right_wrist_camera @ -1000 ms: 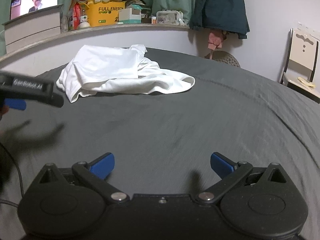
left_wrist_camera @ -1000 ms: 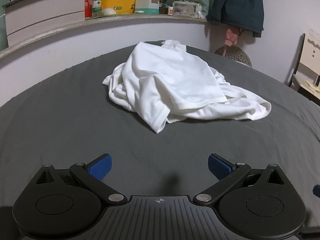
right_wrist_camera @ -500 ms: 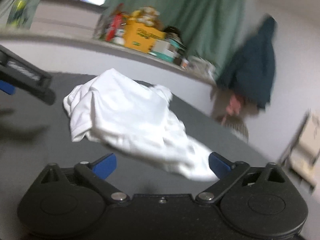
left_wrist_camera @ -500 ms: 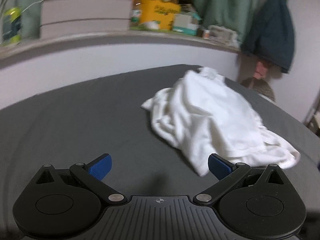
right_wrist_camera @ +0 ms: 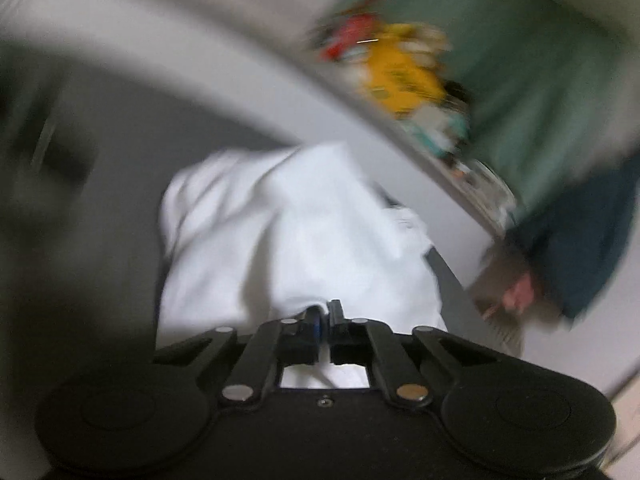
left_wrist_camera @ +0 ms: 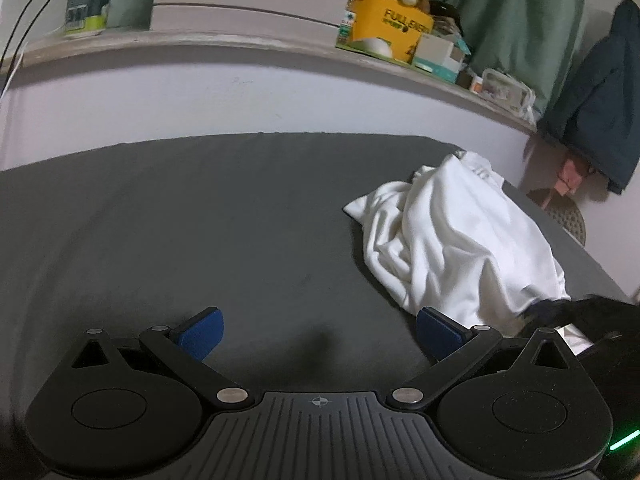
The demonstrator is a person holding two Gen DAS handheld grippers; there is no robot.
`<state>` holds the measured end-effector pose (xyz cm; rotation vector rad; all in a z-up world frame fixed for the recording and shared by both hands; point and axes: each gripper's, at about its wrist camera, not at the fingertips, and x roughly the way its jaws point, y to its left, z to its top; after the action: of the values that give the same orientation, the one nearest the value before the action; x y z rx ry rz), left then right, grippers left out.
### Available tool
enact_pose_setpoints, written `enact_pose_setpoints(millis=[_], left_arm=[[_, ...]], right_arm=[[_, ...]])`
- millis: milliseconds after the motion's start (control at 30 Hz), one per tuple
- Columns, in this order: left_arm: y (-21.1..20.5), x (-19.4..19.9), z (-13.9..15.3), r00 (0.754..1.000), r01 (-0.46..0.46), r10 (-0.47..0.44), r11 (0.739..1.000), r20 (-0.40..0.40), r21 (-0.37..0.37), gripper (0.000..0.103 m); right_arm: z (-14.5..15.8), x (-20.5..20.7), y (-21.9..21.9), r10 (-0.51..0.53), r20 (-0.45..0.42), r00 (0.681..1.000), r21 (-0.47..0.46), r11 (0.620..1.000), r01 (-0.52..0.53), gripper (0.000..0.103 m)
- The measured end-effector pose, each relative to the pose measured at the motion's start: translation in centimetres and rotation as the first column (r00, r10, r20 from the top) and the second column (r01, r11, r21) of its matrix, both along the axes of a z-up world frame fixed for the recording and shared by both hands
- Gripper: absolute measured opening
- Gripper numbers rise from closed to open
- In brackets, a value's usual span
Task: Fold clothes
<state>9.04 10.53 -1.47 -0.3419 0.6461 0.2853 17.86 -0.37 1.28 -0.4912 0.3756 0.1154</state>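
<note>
Grey bedsheet (left_wrist_camera: 200, 220), left tool (left_wrist_camera: 318, 334) wide open and empty, blurred right view alone shows right tool (right_wrist_camera: 324, 312) just closed on white garment (right_wrist_camera: 300, 232).

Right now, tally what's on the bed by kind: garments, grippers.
White garments: 1, the crumpled white shirt on the grey bed.
Grippers: 2, left gripper open over bare sheet, right gripper shut on the shirt's edge.
Total: 3.
</note>
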Motion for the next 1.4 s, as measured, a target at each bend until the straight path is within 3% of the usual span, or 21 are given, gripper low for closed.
enact_pose_setpoints(millis=[67,133,233,333,533,600,667,767,800,833,867,900,933,967,1033,1067,1133,1200,1300,1367,1400], left_arm=[[0.0,0.1,-0.2,1.000,0.004,-0.004,1.000,-0.004,-0.006,0.103],[-0.2,0.1,-0.2,1.000,0.015,-0.015,1.000,-0.003,0.000,0.103],[-0.9,-0.1,0.1,0.999,0.043,-0.043,0.999,0.019,0.027,0.103],[-1.6,-0.3,0.5,0.996,0.072,-0.075,0.996,0.048,0.058,0.103],[-2.8,-1.3,1.9,0.977,0.161,-0.170,0.984,0.130,0.072,0.103],[-3.3,-1.8,2.3,0.966,0.199,-0.208,0.977,0.151,0.071,0.103],[-3.8,-2.1,2.6,0.954,0.240,-0.248,0.968,0.167,0.069,0.103],[-5.0,-2.0,2.8,0.927,0.329,-0.335,0.942,0.167,0.065,0.103],[-5.5,-1.8,2.7,0.914,0.369,-0.375,0.927,0.154,0.066,0.103],[-6.0,-1.7,2.6,0.903,0.402,-0.407,0.913,0.137,0.067,0.103],[-6.6,-1.7,2.6,0.892,0.430,-0.435,0.900,0.120,0.068,0.103],[-7.1,-1.6,2.5,0.880,0.458,-0.463,0.886,0.103,0.068,0.103],[-7.5,-1.5,2.4,0.868,0.484,-0.489,0.872,0.089,0.068,0.103],[-8.0,-1.5,2.3,0.855,0.509,-0.513,0.858,0.076,0.067,0.103],[-8.8,-1.7,2.3,0.834,0.543,-0.548,0.836,0.064,0.074,0.103],[-9.2,-1.9,2.3,0.824,0.558,-0.563,0.826,0.064,0.078,0.103],[-9.9,-2.3,2.3,0.804,0.585,-0.591,0.806,0.062,0.089,0.103],[-10.4,-2.6,2.2,0.791,0.602,-0.609,0.792,0.056,0.102,0.103],[-10.5,-2.6,2.1,0.792,0.601,-0.609,0.791,0.045,0.116,0.103],[-10.1,-2.7,1.7,0.805,0.585,-0.592,0.804,0.038,0.111,0.103],[-9.8,-2.6,1.5,0.814,0.574,-0.580,0.812,0.034,0.103,0.103]], right_arm=[[2.8,-0.9,-2.7,-0.090,0.044,0.995,0.234,0.969,0.077,0.003],[5.4,-2.4,-5.9,-0.183,0.076,0.980,0.445,0.886,0.130,0.003],[9.2,-7.3,-10.0,-0.300,0.191,0.935,0.559,0.816,0.147,0.003],[12.7,-13.7,-14.1,-0.407,0.294,0.865,0.633,0.761,0.143,0.003],[16.2,-30.1,-21.2,-0.630,0.358,0.689,0.708,0.664,0.240,0.003],[16.6,-35.8,-22.6,-0.714,0.364,0.598,0.735,0.615,0.286,0.003],[16.8,-40.0,-23.1,-0.786,0.385,0.485,0.713,0.586,0.384,0.003],[16.2,-40.1,-26.1,-0.875,0.165,0.455,0.636,0.447,0.629,0.007],[16.0,-40.1,-27.1,-0.898,0.088,0.432,0.592,0.396,0.702,0.014],[15.1,-39.2,-28.2,-0.902,-0.035,0.430,0.529,0.348,0.774,0.022],[13.9,-38.3,-29.1,-0.890,-0.145,0.433,0.484,0.318,0.815,0.034],[12.7,-37.9,-29.4,-0.876,-0.200,0.439,0.470,0.307,0.827,0.034],[11.7,-37.4,-29.0,-0.869,-0.207,0.450,0.473,0.314,0.823,0.036],[11.0,-37.0,-28.5,-0.865,-0.195,0.462,0.465,0.333,0.820,0.045],[10.3,-35.2,-26.8,-0.850,-0.140,0.507,0.448,0.403,0.798,0.052],[10.1,-34.1,-26.2,-0.822,-0.124,0.556,0.450,0.453,0.770,0.053],[9.9,-29.7,-24.6,-0.702,-0.133,0.700,0.457,0.583,0.672,0.053],[9.8,-25.4,-23.2,-0.600,-0.129,0.790,0.426,0.686,0.590,0.052],[9.7,-18.2,-20.2,-0.481,-0.109,0.870,0.292,0.821,0.491,0.053],[9.0,-12.8,-17.6,-0.374,-0.227,0.899,0.117,0.906,0.407,0.059],[8.6,-10.0,-16.2,-0.324,-0.296,0.899,0.030,0.937,0.347,0.064]])
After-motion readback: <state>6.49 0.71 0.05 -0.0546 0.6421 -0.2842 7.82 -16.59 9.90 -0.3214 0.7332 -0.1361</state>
